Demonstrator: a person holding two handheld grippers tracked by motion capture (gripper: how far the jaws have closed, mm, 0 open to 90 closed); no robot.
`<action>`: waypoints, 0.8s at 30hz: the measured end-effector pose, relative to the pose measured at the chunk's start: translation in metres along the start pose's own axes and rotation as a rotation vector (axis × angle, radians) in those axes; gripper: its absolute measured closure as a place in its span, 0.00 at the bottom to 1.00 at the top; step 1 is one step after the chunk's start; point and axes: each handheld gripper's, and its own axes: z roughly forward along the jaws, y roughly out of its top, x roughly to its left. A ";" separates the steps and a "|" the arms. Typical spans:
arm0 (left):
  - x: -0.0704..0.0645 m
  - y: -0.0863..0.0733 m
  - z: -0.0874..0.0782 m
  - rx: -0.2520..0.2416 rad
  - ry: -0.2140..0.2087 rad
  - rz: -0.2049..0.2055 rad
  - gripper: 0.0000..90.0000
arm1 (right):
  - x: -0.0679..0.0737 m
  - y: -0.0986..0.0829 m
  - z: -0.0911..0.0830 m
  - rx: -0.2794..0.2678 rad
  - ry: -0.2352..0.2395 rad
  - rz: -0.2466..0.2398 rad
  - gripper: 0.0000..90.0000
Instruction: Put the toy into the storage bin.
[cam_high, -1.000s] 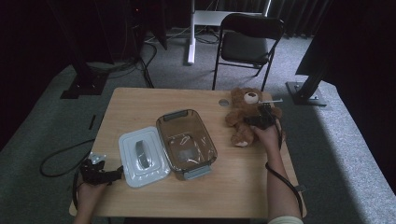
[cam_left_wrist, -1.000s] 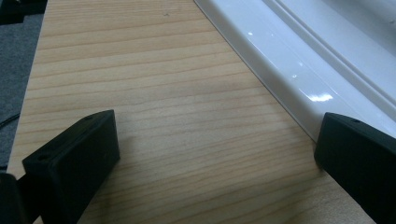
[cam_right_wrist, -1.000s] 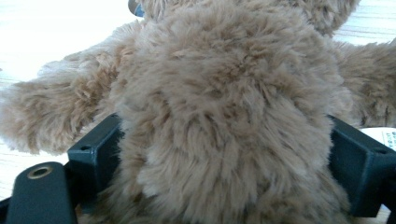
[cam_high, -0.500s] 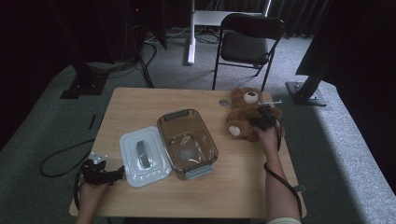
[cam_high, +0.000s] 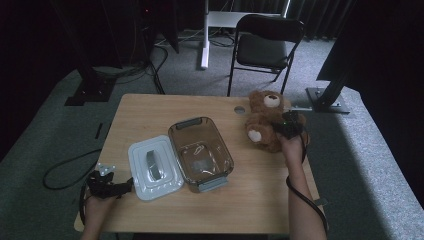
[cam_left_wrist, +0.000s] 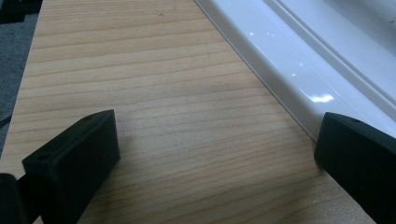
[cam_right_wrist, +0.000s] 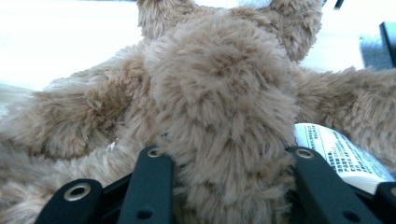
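Brown teddy bear lying near the table's far right edge, head toward the back, one pale-soled foot turned toward the container. Compared with a second ago, bear shifted slightly on the tabletop and gathered under the right gripper, now down on its body. Seen along the right gripper's own jaws, a plump furry limb pinched between them, jaws pressed into the fur on both sides, a white sewn-in label just to the right. Likely meaning: grasp made, bear ready for lifting toward the container.

Clear lidless container at the table's centre, well apart from the bear, seemingly nothing inside. White lid touching or just beside its left wall, lying flat.

Right forearm reaching straight forward from the near edge, hand wrapped around the gripper, cable looping back along the arm. Left gripper resting low near the front left corner, unchanged from a second ago, pointing at the lid's near edge. Left jaws wide apart, nothing between them but bare wood, one jaw tip close against the lid's rim.

Dark folding chair beyond the table's far side.
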 end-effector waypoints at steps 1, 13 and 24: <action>0.000 0.000 0.000 0.000 0.000 0.000 0.01 | 0.003 0.002 -0.007 -0.011 0.003 0.002 0.74; 0.000 0.000 0.000 -0.001 -0.003 0.001 0.01 | 0.048 0.024 -0.082 -0.178 0.107 -0.061 0.74; 0.000 0.000 0.000 0.000 -0.003 0.003 0.01 | 0.110 0.034 -0.129 -0.285 0.243 -0.167 0.74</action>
